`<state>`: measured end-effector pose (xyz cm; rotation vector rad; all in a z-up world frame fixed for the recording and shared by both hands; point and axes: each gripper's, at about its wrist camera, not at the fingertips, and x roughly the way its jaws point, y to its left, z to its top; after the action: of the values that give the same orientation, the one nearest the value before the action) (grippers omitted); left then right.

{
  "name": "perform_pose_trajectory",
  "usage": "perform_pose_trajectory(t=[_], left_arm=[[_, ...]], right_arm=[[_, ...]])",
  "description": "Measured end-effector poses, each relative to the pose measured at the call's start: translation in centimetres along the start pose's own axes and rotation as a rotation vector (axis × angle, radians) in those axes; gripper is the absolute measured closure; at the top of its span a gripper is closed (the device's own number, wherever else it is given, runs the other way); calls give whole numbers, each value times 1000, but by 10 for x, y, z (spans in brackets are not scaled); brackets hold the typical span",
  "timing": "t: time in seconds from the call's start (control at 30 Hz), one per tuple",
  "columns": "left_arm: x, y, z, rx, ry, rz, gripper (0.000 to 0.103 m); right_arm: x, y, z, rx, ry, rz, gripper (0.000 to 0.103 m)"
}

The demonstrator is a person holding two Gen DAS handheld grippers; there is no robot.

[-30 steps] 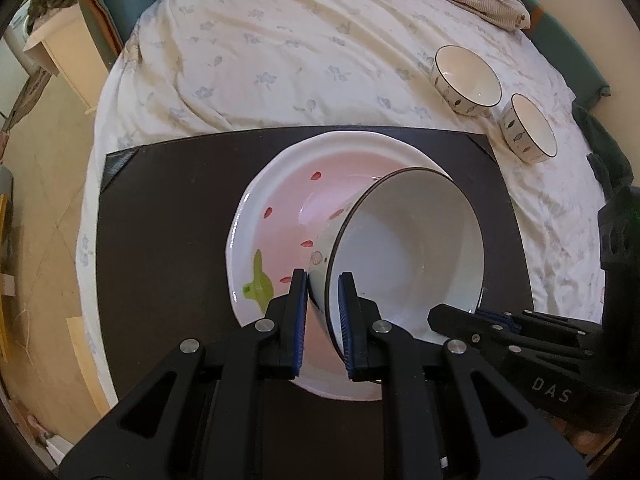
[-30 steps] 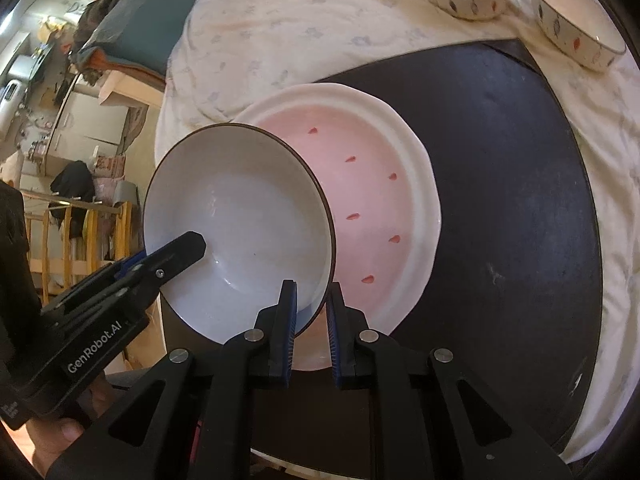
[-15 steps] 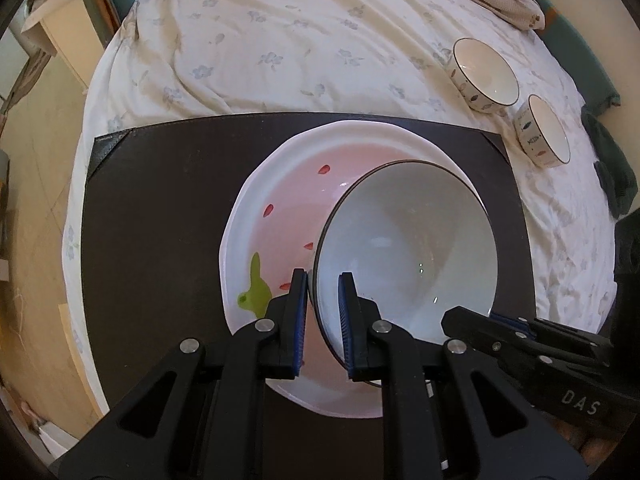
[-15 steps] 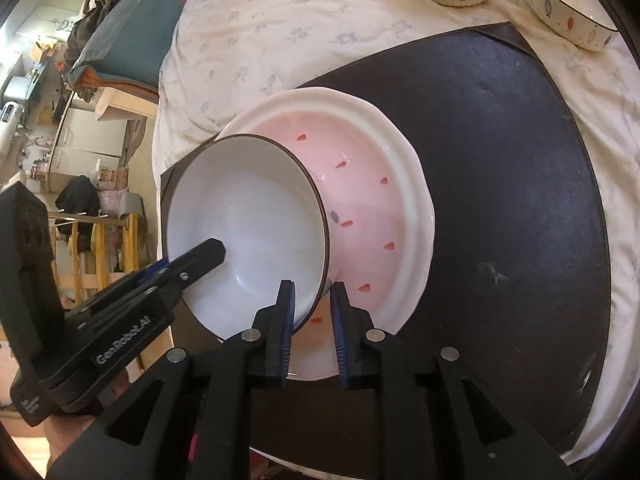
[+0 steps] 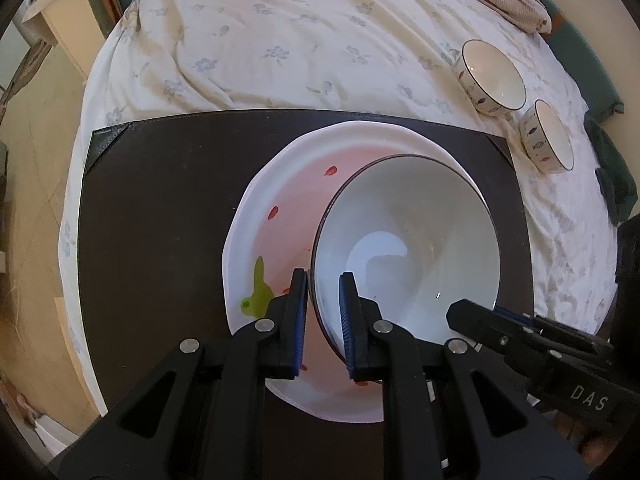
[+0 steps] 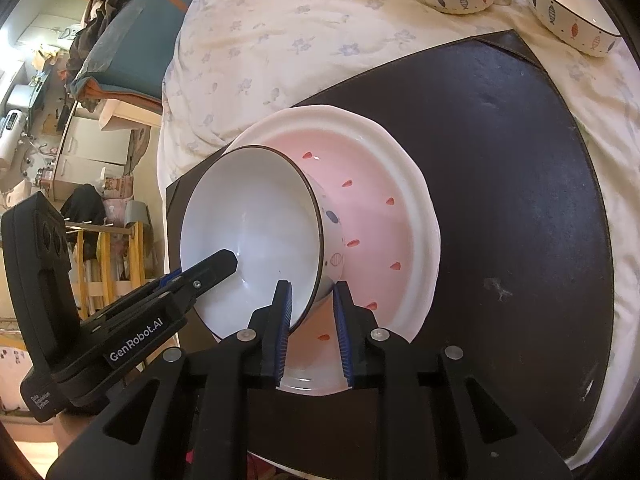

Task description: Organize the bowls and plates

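Big white bowl sat in the pink plate on the dark mat, left gripper pinching its rim, right gripper jaws opening around it, apparently letting go; two small bowls remained unstacked on the bedsheet.

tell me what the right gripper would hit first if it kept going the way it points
Most likely the white bowl: its rim sits between the opening fingers of the right gripper. Just past it lies the pink plate, though depth is hard to judge here.
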<state>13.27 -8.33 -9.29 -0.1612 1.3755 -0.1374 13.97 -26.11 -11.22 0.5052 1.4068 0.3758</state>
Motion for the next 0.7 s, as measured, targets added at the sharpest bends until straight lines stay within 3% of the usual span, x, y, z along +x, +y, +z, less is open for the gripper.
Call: perform_pose_trajectory(t=[0.27, 0.33, 0.4, 0.57, 0.7], left_arm=[[-9, -6, -1, 53, -47, 87, 87], [-11, -6, -2, 56, -56, 101, 65], [-14, -5, -2, 54, -78, 127, 51], [-20, -2, -3, 58, -106, 156, 48], [-25, 3, -7, 37, -115, 120, 42]], right_arm=[[-2, 8, -1, -64, -22, -50, 78], [-3, 9, -1, -71, -24, -58, 78], [-4, 9, 0, -76, -32, -63, 79], [-8, 7, 1, -67, -51, -57, 79], [-13, 8, 1, -77, -72, -64, 79]])
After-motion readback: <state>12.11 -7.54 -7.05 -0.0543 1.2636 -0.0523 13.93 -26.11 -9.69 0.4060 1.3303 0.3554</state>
